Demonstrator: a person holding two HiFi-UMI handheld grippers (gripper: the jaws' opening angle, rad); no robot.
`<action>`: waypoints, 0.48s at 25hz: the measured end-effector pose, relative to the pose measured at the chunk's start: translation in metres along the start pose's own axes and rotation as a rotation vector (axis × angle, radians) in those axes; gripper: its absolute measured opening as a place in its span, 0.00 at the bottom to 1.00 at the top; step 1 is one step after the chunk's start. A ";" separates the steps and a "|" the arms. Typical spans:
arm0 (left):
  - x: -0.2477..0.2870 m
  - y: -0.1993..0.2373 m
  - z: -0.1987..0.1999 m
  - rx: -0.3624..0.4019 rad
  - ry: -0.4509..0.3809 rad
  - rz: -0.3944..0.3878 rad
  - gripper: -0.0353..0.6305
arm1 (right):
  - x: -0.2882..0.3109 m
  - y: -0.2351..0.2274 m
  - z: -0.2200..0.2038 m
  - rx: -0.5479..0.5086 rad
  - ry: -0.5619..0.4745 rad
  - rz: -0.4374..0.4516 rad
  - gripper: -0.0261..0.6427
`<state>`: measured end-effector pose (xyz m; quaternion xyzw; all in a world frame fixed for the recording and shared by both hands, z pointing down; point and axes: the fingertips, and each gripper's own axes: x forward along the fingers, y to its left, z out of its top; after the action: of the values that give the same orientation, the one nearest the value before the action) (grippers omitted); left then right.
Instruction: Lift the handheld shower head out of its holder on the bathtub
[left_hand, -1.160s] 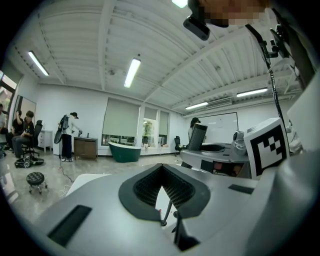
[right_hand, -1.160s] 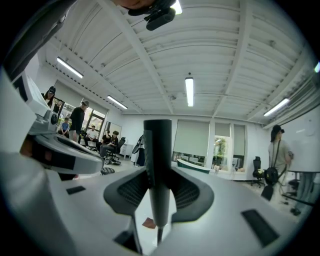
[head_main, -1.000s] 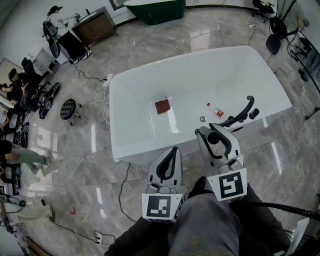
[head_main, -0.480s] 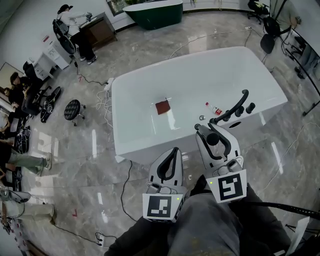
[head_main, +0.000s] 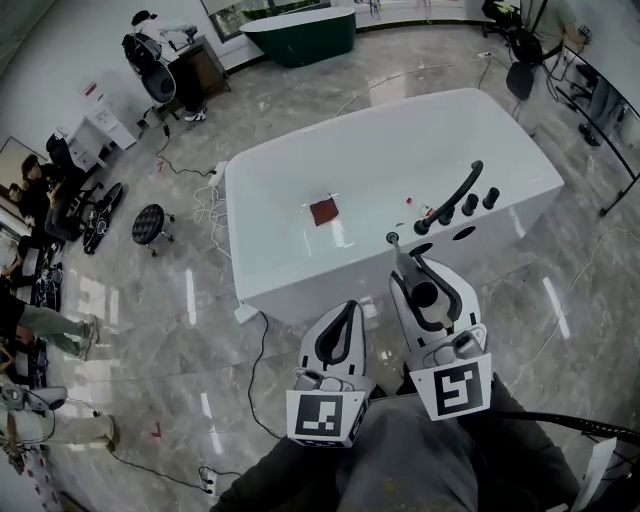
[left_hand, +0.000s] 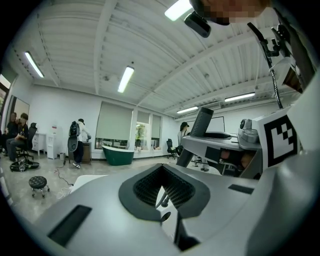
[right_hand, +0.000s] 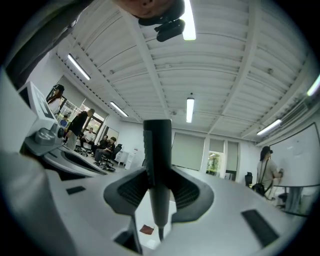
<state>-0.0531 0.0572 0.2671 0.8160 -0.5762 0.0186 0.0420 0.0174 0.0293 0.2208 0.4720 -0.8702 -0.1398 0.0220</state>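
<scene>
Just off the bathtub's (head_main: 300, 280) near wall, shower head (right_hand: 157, 165) is clamped by its handle btwn fingers of right gripper (head_main: 412, 270), well clear of rim tap fittings (head_main: 452, 197), so lift looks done. Left gripper (head_main: 347, 308) fingers are closed on nothing, held aside as spare.

We see even, bright light from ceiling strip lights (left_hand: 125, 79), glare streaks on the glossy floor (head_main: 190, 290) and bathtub (head_main: 300, 285), and fisheye bending with dark corners.
</scene>
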 end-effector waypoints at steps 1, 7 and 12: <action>-0.003 -0.003 0.000 0.001 -0.001 0.000 0.06 | -0.007 0.002 0.000 0.000 0.002 0.001 0.25; -0.010 -0.028 0.004 0.003 0.000 0.001 0.06 | -0.039 0.001 0.002 0.025 0.003 0.003 0.25; -0.019 -0.022 0.008 -0.010 -0.002 0.019 0.06 | -0.045 0.020 0.014 0.025 -0.029 0.026 0.25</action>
<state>-0.0390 0.0819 0.2567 0.8103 -0.5840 0.0152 0.0455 0.0241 0.0801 0.2173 0.4589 -0.8780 -0.1356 0.0053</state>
